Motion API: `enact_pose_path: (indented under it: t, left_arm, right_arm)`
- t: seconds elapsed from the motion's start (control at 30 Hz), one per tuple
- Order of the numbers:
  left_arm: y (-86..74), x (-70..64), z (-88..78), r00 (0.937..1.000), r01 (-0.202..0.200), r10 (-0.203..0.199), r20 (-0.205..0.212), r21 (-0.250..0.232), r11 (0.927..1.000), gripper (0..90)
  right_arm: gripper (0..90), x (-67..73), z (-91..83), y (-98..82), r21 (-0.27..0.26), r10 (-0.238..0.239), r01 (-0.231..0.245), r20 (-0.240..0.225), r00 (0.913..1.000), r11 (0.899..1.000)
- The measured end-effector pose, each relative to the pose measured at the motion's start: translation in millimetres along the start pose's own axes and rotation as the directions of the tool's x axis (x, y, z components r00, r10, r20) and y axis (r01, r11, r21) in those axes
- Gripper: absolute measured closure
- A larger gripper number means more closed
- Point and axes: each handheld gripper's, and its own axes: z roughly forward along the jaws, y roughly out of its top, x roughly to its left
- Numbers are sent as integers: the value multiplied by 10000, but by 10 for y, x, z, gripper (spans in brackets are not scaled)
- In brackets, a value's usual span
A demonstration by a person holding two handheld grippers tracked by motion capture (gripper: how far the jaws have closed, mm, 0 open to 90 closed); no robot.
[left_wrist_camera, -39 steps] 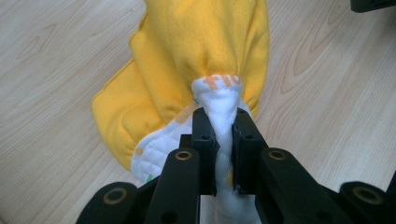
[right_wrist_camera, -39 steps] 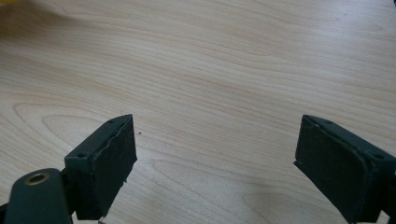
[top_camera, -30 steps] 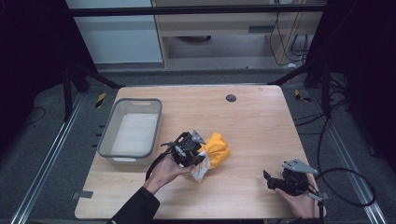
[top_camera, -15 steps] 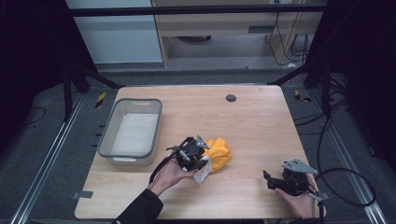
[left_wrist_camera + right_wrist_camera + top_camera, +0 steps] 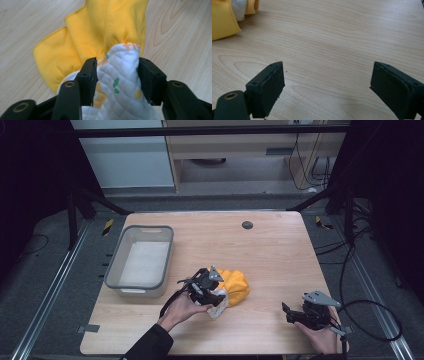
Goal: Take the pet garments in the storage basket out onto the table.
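From the high view we see the wooden table (image 5: 280, 250) with a yellow cloth (image 5: 234, 286) bunched up just right of a grey plastic bin (image 5: 141, 262). The left gripper (image 5: 216, 296) sits at the cloth's near left edge, on its white quilted part (image 5: 218, 303). The right gripper (image 5: 287, 312) rests well to the right of the cloth, near the table's front edge, with bare wood around it.

In the left gripper view, the left gripper (image 5: 117, 75) has just been opening its jaws. The white quilted fabric (image 5: 117, 82), printed with small coloured shapes, bulges up between them and touches both inner faces, but we cannot tell whether the pads still press on it. The yellow cloth (image 5: 100, 32) spreads beyond the jaws across the wood.

In the right gripper view, the right gripper (image 5: 327, 86) stands wide open with nothing between its jaws. A corner of the yellow cloth (image 5: 223, 20) lies far off at the upper left.
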Motion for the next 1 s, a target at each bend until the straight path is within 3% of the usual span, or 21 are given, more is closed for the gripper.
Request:
enact_pose_path:
  t: [0.2,0.33,0.5,0.77,1.0]
  left_arm:
    - [-26,34,-149,9993,331,-315,220,-779,9964,357]
    - [-81,53,-260,9994,354,-345,92,-1318,9906,289]
    - [-156,66,-388,9985,553,-553,53,-1838,9814,261]
    - [-371,40,-433,9962,515,-673,-556,-2476,9675,203]
    - [-633,56,-465,9908,799,-1058,-847,-2658,9607,194]
  right_arm:
    - [116,-2,1,3,-19,19,-19,-21,10000,10000]
    - [112,-2,-4,1,-39,54,-54,-7,10000,10000]
    - [104,2,-4,5,-62,75,-75,-15,10000,10000]
    - [97,-2,-2,2,-92,66,-66,25,10000,9999]
    - [87,-6,-2,-1,-118,80,-79,36,10000,9999]
